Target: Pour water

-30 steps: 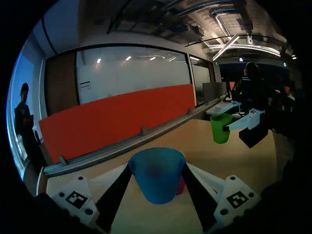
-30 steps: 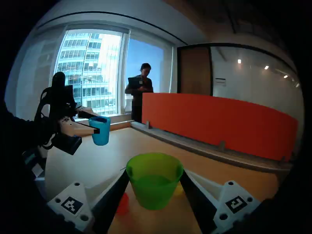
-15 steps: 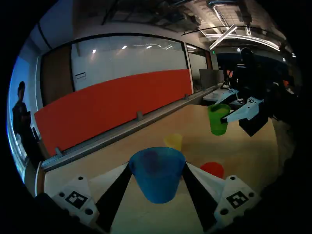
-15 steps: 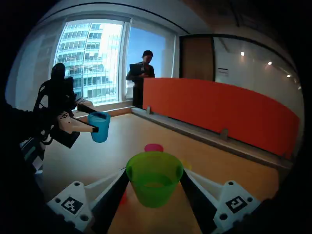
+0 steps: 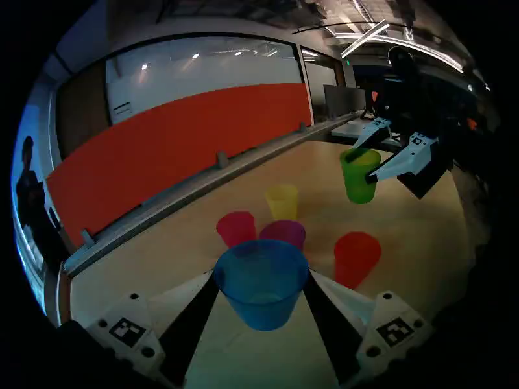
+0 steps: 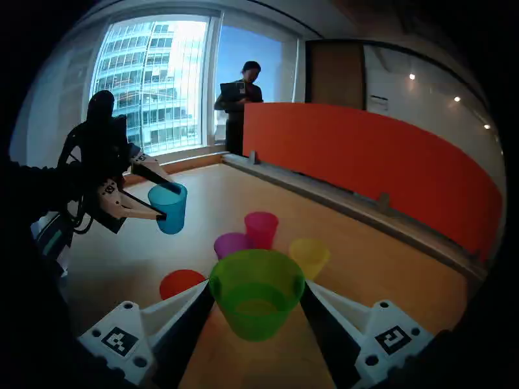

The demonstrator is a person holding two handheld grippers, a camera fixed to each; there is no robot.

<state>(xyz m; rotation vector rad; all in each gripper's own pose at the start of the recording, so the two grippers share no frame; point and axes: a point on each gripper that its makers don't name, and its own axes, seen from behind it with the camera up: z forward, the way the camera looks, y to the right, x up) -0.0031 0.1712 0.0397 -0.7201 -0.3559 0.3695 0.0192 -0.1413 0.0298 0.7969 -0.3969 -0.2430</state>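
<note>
Blue plastic cup (image 5: 261, 285) pinched in left gripper (image 5: 261, 280), green plastic cup (image 6: 257, 295) in right gripper (image 6: 257, 288). 4 more cups (image 5: 237, 228) at 12 o'clock on wooden table (image 5: 402, 220).

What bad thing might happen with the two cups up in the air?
1. The green cup and the blue cup are held far apart above the table. Tipping one before their rims line up would likely spill.
2. The pink cup, purple cup, yellow cup and red cup sit close together below. A carelessly lowered cup might knock them.
</note>
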